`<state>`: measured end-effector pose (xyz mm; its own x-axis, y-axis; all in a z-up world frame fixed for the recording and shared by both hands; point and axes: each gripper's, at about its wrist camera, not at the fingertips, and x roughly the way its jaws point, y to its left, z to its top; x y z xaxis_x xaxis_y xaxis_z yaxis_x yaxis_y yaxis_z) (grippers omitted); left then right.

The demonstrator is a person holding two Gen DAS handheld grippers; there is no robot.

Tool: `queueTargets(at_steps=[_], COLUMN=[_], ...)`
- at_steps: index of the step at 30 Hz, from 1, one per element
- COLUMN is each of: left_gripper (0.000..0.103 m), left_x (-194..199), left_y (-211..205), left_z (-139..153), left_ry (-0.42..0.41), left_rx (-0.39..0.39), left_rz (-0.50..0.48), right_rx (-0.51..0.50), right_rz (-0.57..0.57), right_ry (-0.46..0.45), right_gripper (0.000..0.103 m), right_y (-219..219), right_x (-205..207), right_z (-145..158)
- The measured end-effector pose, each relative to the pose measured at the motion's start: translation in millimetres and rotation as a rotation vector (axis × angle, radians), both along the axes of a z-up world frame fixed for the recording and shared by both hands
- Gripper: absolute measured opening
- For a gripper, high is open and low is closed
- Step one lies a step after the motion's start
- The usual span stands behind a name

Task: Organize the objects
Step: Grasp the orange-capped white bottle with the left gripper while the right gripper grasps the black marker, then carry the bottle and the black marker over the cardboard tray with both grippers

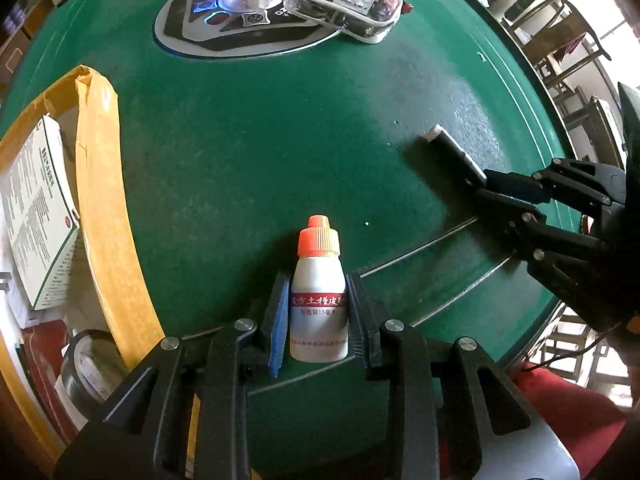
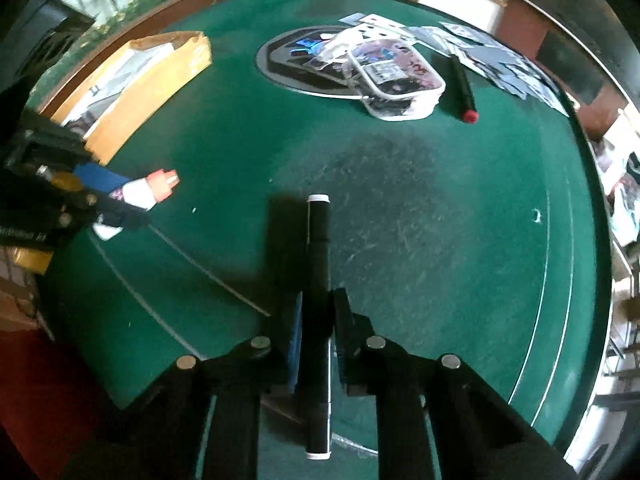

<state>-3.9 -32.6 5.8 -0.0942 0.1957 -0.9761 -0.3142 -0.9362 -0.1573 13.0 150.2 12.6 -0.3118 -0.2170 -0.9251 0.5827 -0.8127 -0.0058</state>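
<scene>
Two grippers work a green table (image 1: pixel 248 128) at once, each with its jaws clamped on a thing. On the left, the left gripper (image 1: pixel 318 312) holds a small white bottle (image 1: pixel 318 300) by its labelled body, orange cap pointing away, just beside a cardboard box (image 1: pixel 98 184) that already holds a printed carton (image 1: pixel 38 216). On the right, the right gripper (image 2: pixel 316 336) pinches a black marker (image 2: pixel 317 300) well back from its middle, so most of the barrel sticks out ahead of the fingers.

That off-centre hold looks like the weak point: a thin round barrel gripped so narrowly could swivel or slide out if it is swung fast, and the long free end could knock the table or the box wall on the way in. The bottle's smooth sides might also slip in the pads if tipped sharply. With both grippers likely bound for the same box, they could collide over its opening.

Farther off lie a clear pouch (image 2: pixel 394 80), a second marker (image 2: pixel 463 88) with a red tip, and scattered cards (image 2: pixel 492 56), not yet sorted.
</scene>
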Motion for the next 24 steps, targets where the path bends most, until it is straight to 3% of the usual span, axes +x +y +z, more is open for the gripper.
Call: queueTargets(at_steps=[6,14,24], left_gripper=[0.026,0.026,0.026], left_x=[0,-9,-17], left_y=[6,11,6], left_z=[1,6,11], left_ry=[0.024,0.006,-0.021], left_rx=[-0.016,0.066,0.152], left_rz=[-0.016,-0.040,-0.094], right_rx=[-0.114,-0.215,-0.218], right_rz=[-0.102,-0.229,-0.381], right_ry=[-0.058,-0.099,-0.104], right_gripper=[0.013,0.013,0.013], right_y=[-3,6,13], right_x=[4,3,-3], right_z=[7,20,22])
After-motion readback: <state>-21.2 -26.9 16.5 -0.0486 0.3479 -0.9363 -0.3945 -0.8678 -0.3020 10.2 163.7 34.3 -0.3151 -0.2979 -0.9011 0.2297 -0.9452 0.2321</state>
